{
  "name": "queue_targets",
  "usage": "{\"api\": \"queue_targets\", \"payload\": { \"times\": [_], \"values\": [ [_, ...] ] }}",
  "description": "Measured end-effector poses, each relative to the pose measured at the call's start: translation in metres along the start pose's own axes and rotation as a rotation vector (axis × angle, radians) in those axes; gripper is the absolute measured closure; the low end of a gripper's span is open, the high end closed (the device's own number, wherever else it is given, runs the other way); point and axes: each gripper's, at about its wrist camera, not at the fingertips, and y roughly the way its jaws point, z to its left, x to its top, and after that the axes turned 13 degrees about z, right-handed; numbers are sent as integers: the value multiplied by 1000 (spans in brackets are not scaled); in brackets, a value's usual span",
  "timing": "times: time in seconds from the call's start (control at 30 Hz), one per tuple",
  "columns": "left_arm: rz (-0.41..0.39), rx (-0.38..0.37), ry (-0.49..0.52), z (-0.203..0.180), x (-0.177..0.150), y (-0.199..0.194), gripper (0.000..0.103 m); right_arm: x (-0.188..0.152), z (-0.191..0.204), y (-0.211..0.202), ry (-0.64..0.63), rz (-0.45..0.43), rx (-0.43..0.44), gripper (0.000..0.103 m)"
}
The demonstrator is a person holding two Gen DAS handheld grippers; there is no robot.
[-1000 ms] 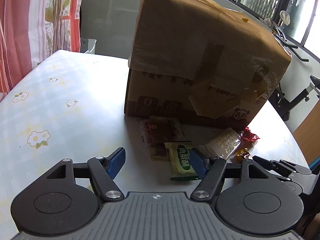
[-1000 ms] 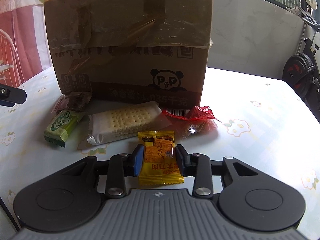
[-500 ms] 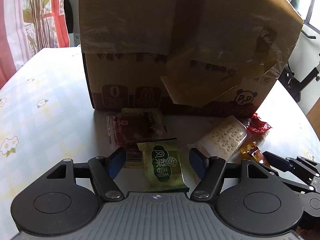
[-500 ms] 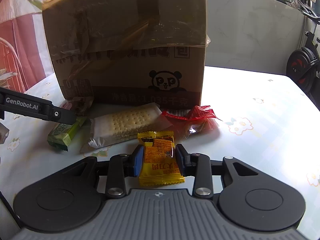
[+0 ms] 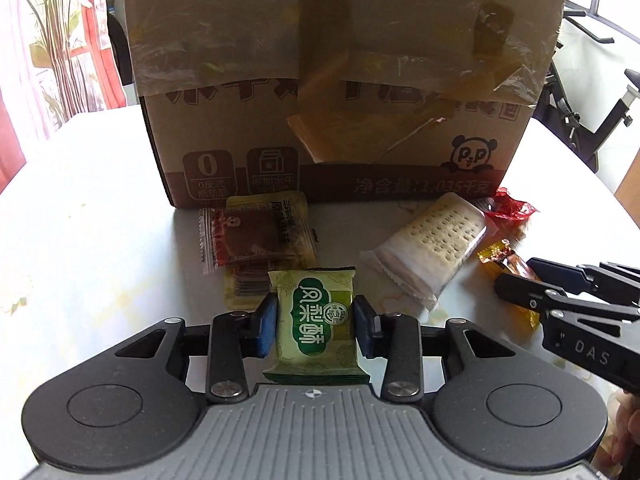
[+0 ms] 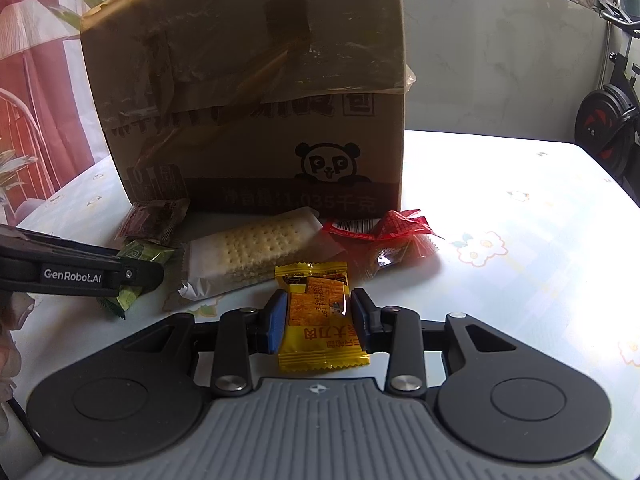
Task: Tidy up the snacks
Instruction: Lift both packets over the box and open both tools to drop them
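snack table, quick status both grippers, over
Left gripper just closed on green snack pack. Right gripper shut on yellow snack pack. Cardboard box close ahead.

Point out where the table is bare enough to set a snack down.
Bare table right of the cardboard box and red packet; bare too left of the box. In front of the box it is crowded with snacks, around the cracker pack.
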Motion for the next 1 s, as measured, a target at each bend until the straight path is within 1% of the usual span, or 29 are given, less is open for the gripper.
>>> {"api": "queue_targets", "payload": {
  "times": [0.17, 0.43, 0.57, 0.73, 0.83, 0.93, 1.0],
  "values": [
    [5, -27, -16, 7, -13, -8, 62, 0, 0, 0, -1, 0, -1, 66],
    [11, -34, -54, 15, -16, -11, 62, -1, 3, 0, -12, 3, -8, 66],
    [-8, -44, -56, 18, -17, -19, 62, -2, 2, -2, -6, 3, 14, 67],
    [-93, -26, -32, 17, -12, -43, 62, -2, -2, -18, 27, -32, 33, 67],
    [-162, -29, -21, 21, 0, -66, 62, 5, -2, -35, 10, -76, 21, 67],
    [-267, -13, 15, 24, 19, -97, 62, 22, -7, -60, -6, -155, 24, 67],
    [-347, 31, 27, 26, 33, -119, 62, 40, -9, -79, -17, -224, 24, 67]
  ]
}}
